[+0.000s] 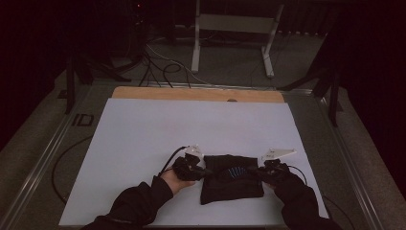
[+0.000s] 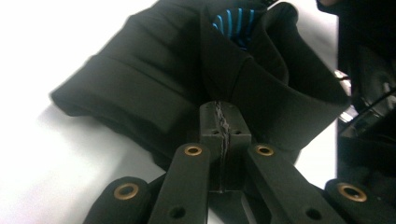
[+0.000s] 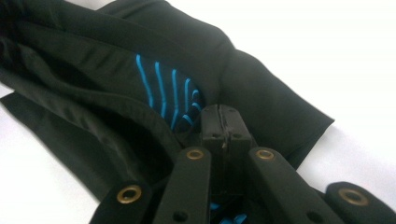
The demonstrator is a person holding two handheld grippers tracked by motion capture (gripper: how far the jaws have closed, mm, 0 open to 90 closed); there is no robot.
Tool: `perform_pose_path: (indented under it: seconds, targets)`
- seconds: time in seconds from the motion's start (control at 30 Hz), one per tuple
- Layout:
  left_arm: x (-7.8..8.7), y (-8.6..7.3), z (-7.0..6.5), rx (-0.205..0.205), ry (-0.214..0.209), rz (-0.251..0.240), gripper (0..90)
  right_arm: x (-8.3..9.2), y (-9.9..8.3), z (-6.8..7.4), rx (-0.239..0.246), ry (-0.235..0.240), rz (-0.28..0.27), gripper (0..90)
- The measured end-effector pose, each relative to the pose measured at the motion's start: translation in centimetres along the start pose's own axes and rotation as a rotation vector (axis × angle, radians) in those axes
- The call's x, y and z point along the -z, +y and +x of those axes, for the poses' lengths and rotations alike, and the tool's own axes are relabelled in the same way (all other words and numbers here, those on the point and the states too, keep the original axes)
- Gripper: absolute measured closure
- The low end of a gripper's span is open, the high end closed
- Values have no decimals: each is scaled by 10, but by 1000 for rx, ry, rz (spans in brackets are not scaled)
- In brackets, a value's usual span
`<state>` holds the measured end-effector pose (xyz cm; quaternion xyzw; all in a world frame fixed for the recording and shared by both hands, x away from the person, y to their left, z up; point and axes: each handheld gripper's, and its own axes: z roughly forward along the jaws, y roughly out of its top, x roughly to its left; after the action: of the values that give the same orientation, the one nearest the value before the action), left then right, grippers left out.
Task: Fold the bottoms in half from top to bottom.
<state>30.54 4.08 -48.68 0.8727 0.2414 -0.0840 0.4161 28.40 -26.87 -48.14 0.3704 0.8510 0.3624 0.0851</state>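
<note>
Fabric of the folded black garment [image 1: 231, 184] lay on the white table [image 1: 143, 139]. Left gripper [image 1: 207, 171] pinched its left edge. Right gripper [image 1: 253, 171] pinched its right edge.

A matt black cloth garment [image 1: 231, 178] (soft, with glossy blue printed stripes) is seen on a smooth white tabletop [image 1: 143, 139]; matt black plastic fingers [image 2: 211, 122] are fitted with brass-coloured rivets.

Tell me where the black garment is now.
In the high view, the black garment lies on the white sheet's near edge, between the left gripper and right gripper.
</note>
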Motion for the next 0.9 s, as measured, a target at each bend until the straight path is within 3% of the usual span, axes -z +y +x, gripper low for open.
perform_pose_path:
  seconds: [0.03, 0.1, 0.3, 0.67, 0.9]
  targets:
    - [2, -2, -6, -15, -29, 6, 895, 5, -2, 6, -8, 14, -7, 899]
    - [3, -3, -8, -28, -33, 5, 895, 11, -4, 10, -4, 31, -19, 898]
    - [4, -3, -15, -42, -57, -5, 894, 16, -5, 8, -5, -3, -39, 898]
    - [-10, -4, -24, -82, -68, 25, 894, 6, -10, 16, 6, 32, 4, 898]
    - [-14, -9, -23, -81, -70, 42, 894, 3, -20, 24, 11, 51, 42, 898]
